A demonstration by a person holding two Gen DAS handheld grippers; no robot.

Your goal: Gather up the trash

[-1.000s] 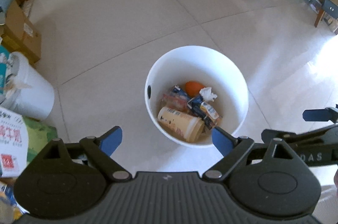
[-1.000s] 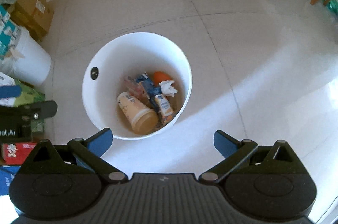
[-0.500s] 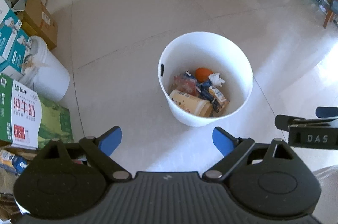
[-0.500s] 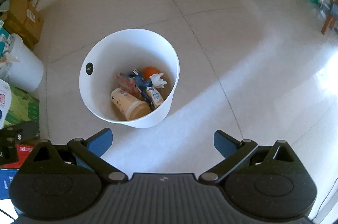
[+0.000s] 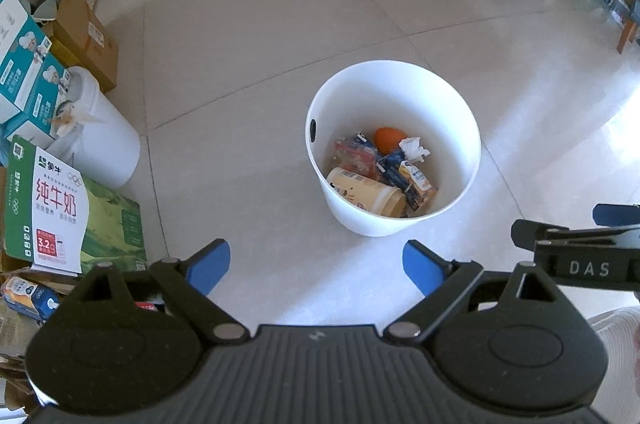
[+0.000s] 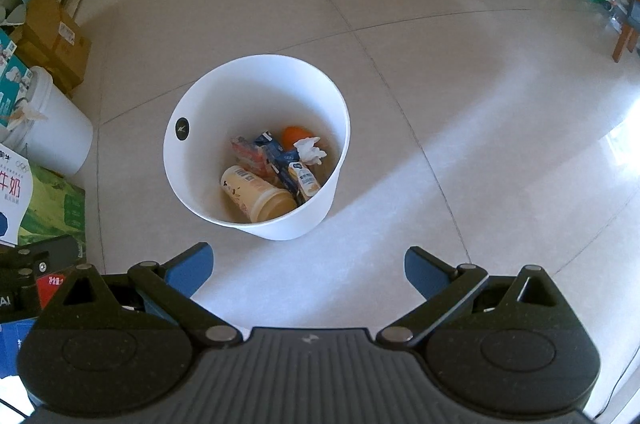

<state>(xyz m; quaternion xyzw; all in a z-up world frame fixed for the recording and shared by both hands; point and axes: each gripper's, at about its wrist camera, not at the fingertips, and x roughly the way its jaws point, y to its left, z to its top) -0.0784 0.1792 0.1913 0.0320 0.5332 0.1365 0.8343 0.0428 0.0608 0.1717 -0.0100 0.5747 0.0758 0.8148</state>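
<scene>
My left gripper (image 5: 316,266) is spread wide with nothing between its blue pads, and my right gripper (image 6: 308,270) is spread the same way, also empty. Both hang above the floor (image 6: 460,96), pointed down and forward. From the left gripper the white bin (image 5: 394,144) lies ahead and a little to the right; from the right gripper the same bin (image 6: 256,144) lies ahead and to the left, so it sits between my two hands and neither looks clearly nearer.

The collected trash is inside it: a beige cup (image 6: 256,194) lying on its side with its long axis running from the back left toward the near right, an orange (image 6: 294,136), a crumpled tissue (image 6: 310,150) and some wrappers (image 6: 276,160). I see no loose litter on the tiles around the bin, so I judge the collecting close to finished. Cartons (image 5: 48,212) and a white pail (image 5: 100,140) stand well off to the left.
</scene>
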